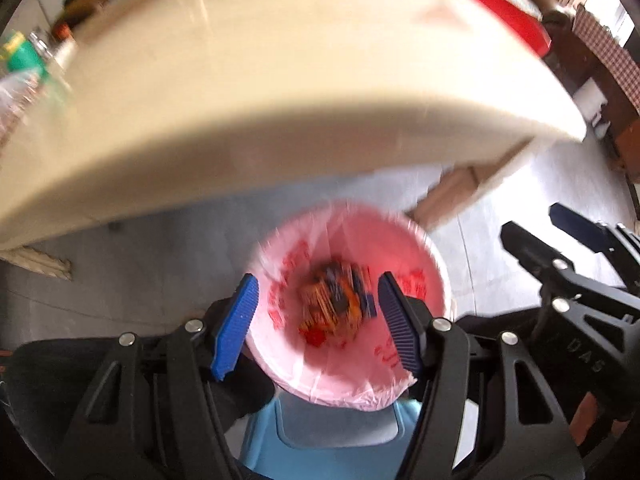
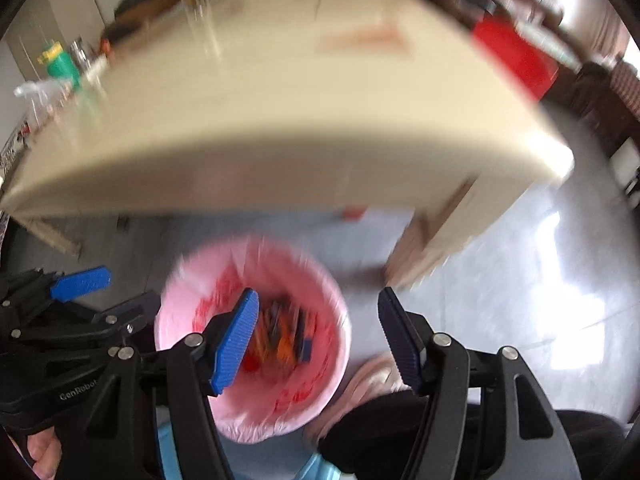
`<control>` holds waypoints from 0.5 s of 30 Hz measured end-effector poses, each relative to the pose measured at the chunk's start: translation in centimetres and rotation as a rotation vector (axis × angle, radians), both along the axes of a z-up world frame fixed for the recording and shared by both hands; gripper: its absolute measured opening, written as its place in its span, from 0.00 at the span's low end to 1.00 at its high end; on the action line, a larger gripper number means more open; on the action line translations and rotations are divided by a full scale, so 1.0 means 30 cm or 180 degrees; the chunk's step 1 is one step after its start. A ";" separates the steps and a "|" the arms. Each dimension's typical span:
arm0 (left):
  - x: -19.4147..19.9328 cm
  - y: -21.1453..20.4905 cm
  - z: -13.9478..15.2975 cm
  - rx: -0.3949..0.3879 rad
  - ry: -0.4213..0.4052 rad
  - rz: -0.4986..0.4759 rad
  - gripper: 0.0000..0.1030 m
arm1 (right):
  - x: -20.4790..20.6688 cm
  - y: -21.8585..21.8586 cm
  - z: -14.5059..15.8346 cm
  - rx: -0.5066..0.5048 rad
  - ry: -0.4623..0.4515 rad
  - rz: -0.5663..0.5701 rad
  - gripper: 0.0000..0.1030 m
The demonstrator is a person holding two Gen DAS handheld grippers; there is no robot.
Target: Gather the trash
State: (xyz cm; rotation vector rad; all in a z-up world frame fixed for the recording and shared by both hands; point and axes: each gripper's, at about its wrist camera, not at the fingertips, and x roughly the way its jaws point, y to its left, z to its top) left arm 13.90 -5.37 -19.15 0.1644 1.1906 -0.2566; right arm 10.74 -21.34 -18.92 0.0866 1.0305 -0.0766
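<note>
The heap of orange, red and blue wrappers is lying at the bottom of the round bin lined with a pink plastic bag, which is standing on the grey floor in front of the cream table. I am holding my left gripper and right gripper above it, both parted about halfway and gripping nothing. I judge this load delivered; whether the blurred tabletop is hiding more trash, I cannot tell.
</note>
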 end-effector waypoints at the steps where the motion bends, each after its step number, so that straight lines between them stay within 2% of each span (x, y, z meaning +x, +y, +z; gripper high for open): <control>1: -0.008 -0.001 0.047 -0.0009 -0.0115 0.0017 0.60 | -0.016 -0.003 0.059 -0.0062 -0.0165 -0.0025 0.66; 4: -0.027 0.000 0.156 -0.0093 -0.0351 0.0060 0.67 | -0.041 -0.013 0.160 -0.0080 -0.0403 -0.0058 0.66; 10: -0.077 0.002 0.308 -0.0132 -0.0719 0.0207 0.68 | -0.094 -0.020 0.322 -0.0156 -0.0750 -0.0133 0.67; 12: -0.094 0.006 0.354 -0.0129 -0.0827 0.0261 0.69 | -0.116 -0.013 0.368 -0.0176 -0.0882 -0.0154 0.82; 15: -0.122 0.000 0.413 -0.0093 -0.1022 0.0349 0.75 | -0.160 0.009 0.464 -0.0282 -0.1169 -0.0187 0.87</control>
